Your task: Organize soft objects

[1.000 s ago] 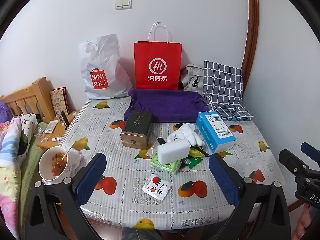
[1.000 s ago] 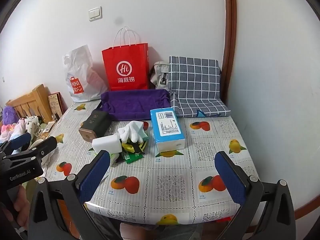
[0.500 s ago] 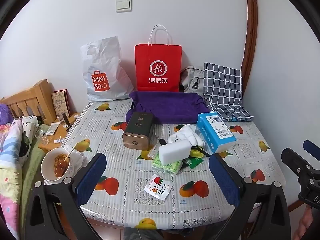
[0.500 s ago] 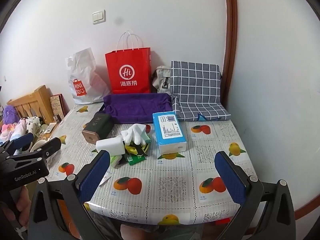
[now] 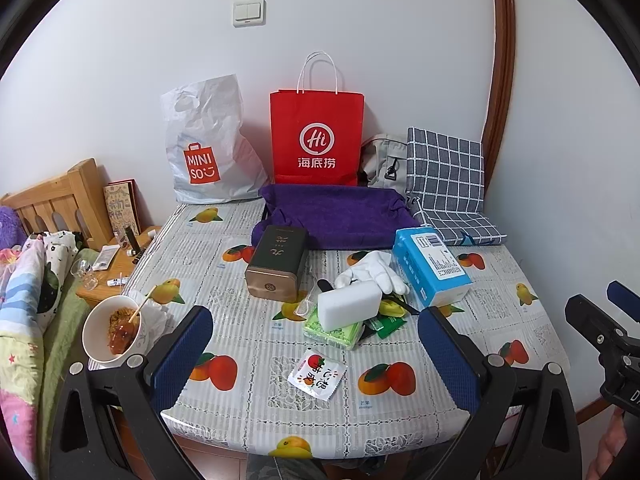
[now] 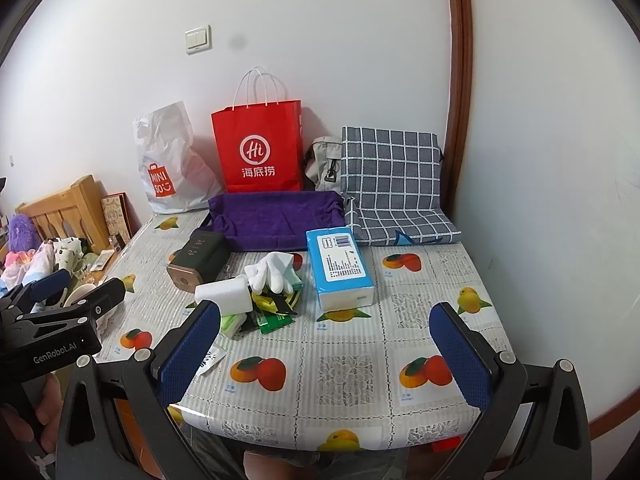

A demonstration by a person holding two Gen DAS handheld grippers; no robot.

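Both grippers (image 5: 316, 360) (image 6: 324, 348) slightly farther back, open.

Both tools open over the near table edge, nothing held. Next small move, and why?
Probably ease the left tool forward toward the white sponge. It is a soft item, sits on top of the green packets with its sides exposed, and lies nearly straight ahead. The right tool holds nothing too.
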